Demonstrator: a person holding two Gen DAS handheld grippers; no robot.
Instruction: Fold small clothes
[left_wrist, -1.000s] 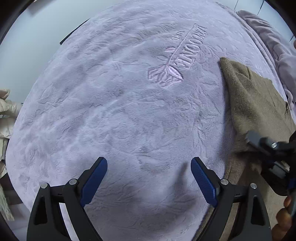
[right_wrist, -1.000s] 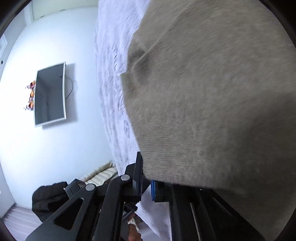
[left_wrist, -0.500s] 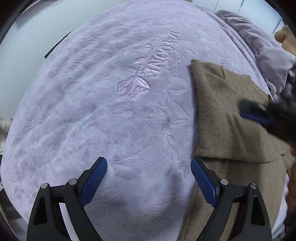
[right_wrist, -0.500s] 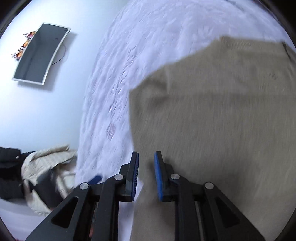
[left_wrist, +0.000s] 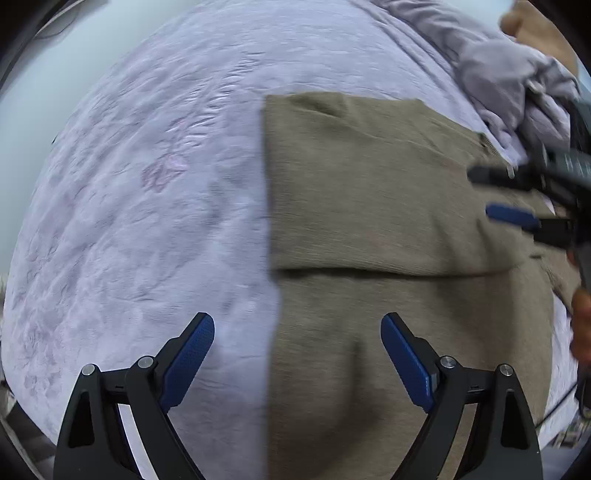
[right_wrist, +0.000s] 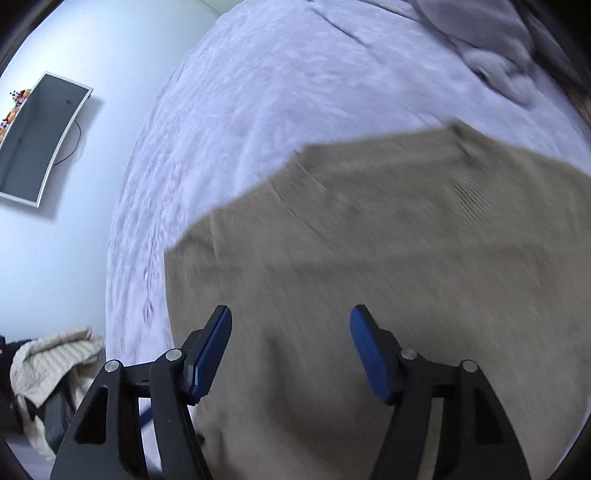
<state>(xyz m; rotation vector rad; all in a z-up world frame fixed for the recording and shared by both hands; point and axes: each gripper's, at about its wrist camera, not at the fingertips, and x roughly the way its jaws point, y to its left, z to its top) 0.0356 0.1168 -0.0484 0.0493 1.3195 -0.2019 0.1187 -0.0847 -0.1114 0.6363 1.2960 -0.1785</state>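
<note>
Sweater's (left_wrist: 369, 192) fold, left view only

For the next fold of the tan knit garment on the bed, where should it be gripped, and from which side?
Probably the straight left edge of the tan knit garment, near its corner, approached from above over the lavender bedspread. That edge lies flat and free, with bare bedspread beside it, and a layer is already folded across the middle.

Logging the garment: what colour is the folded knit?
Taupe-brown knit garment, clearest in the left wrist view.
</note>
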